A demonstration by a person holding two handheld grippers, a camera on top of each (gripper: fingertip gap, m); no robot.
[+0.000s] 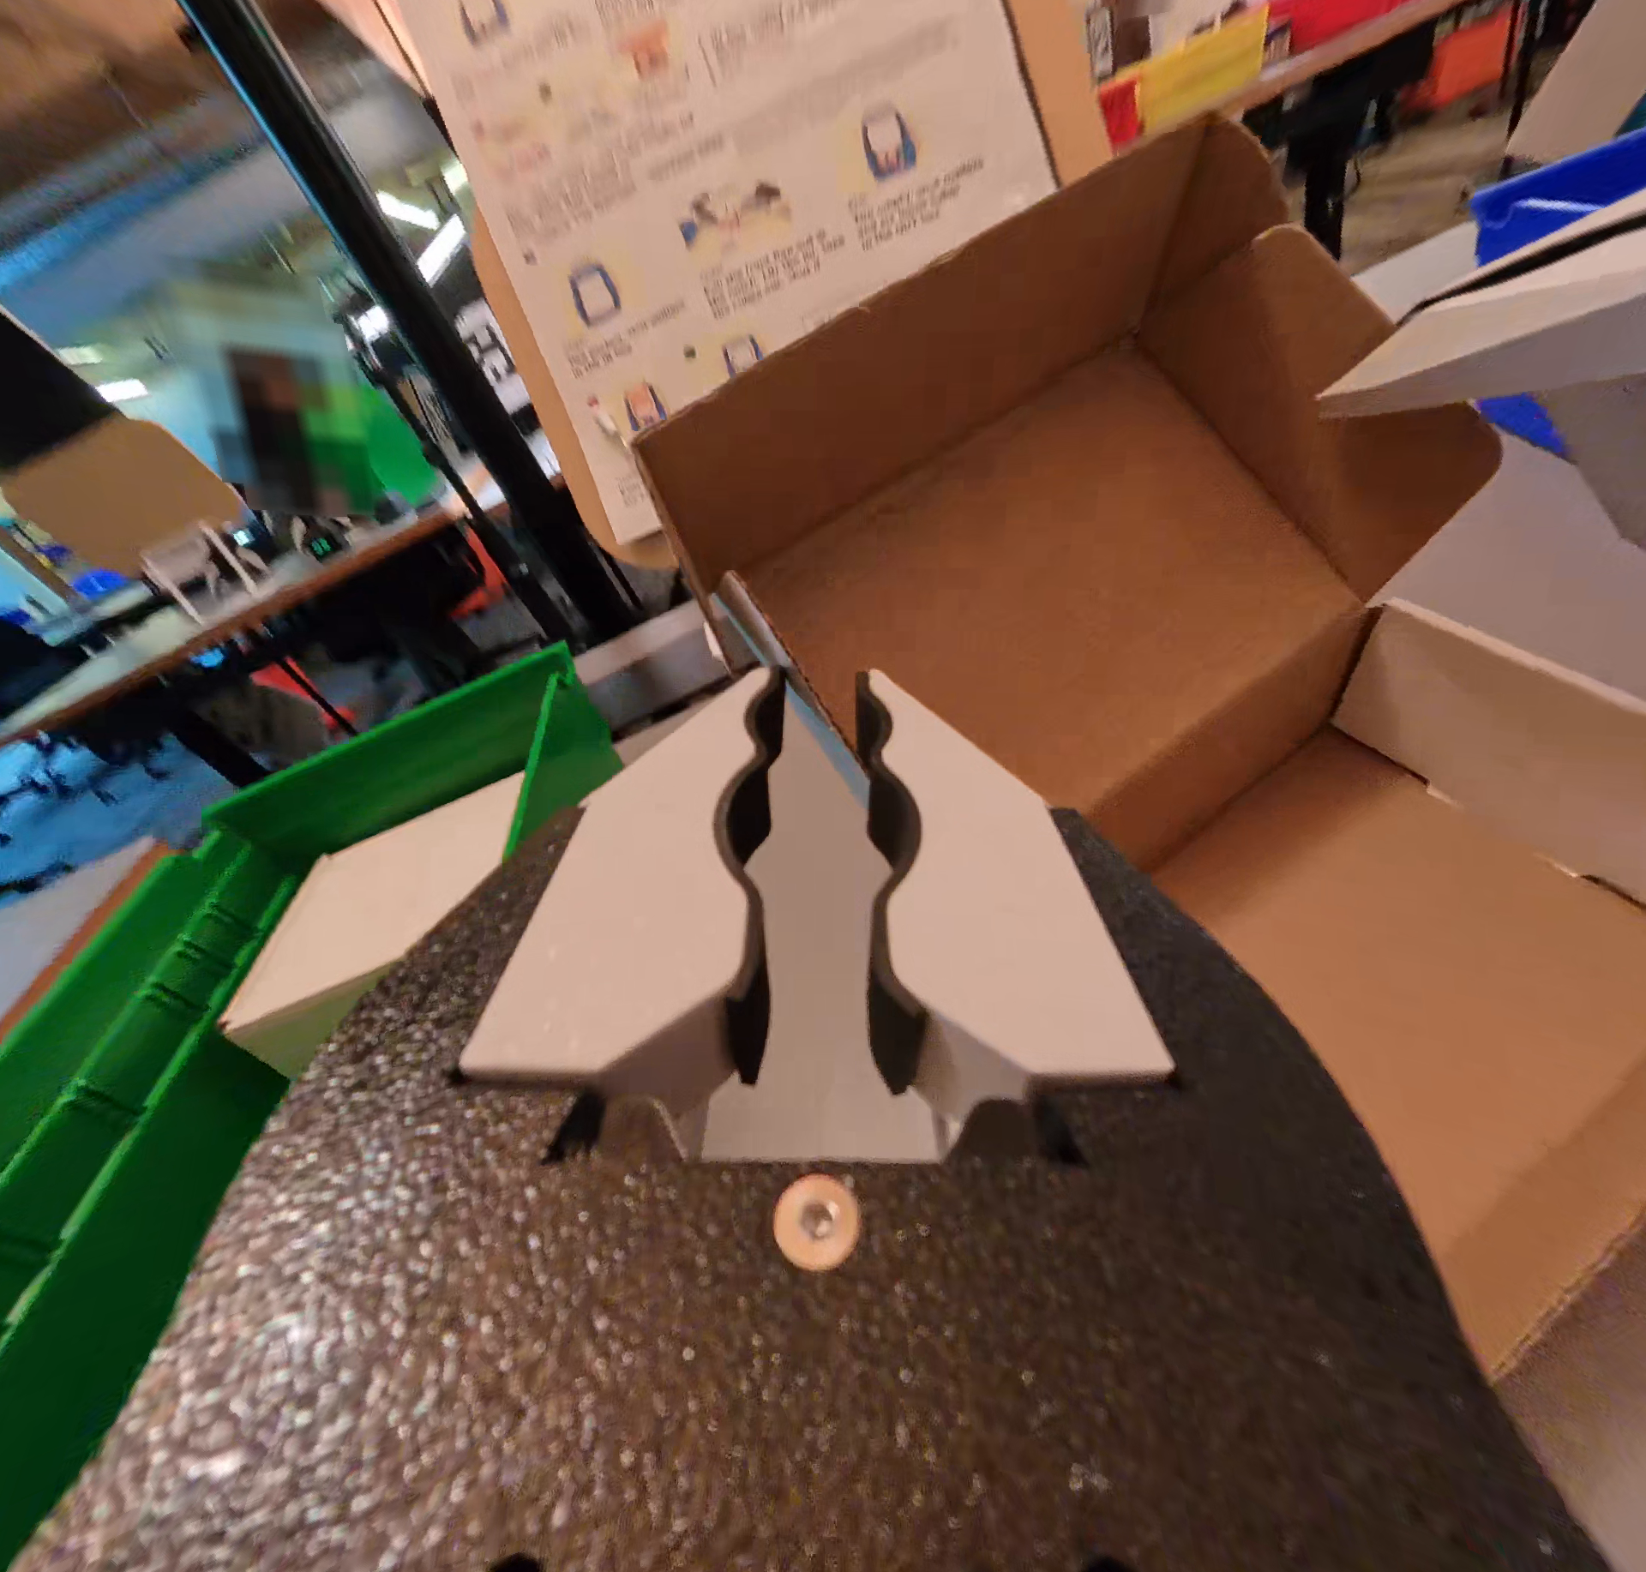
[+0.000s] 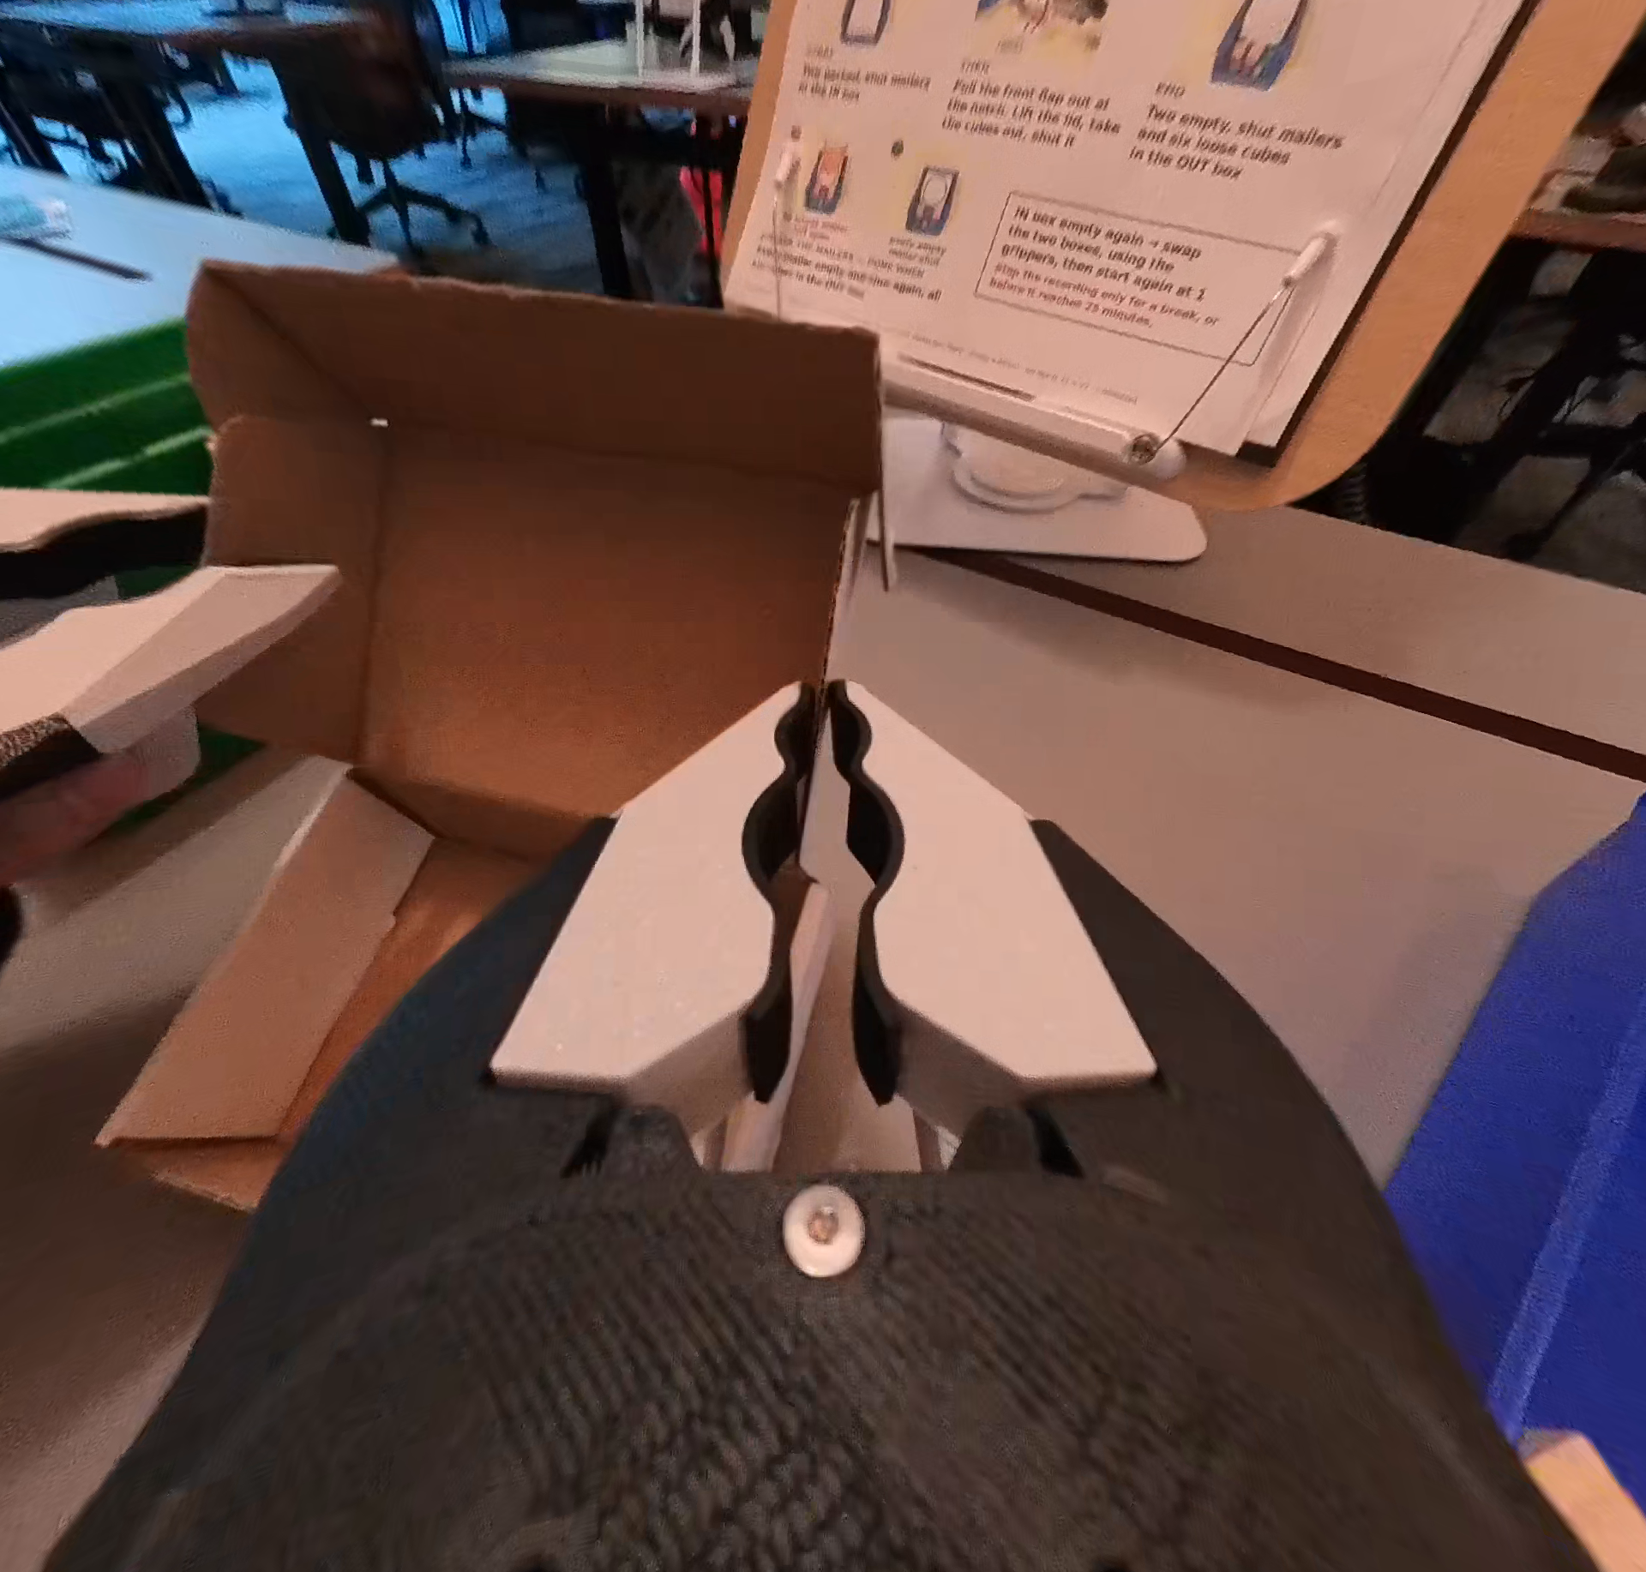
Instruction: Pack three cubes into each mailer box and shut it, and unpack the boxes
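Note:
An empty brown mailer box stands open on the table, its lid upright and its front flap lying out flat. No cubes show. My left gripper straddles the box's left wall; the fingers stand apart, with a gap between the left pad and the wall. My right gripper is shut on the thin edge of the box's right wall. Each gripper shows in the other's view, the right one and the left one, at opposite sides of the box.
A green bin sits left of the box and a blue bin right of it. An instruction sheet on a stand is behind the box. Grey table top shows to the right.

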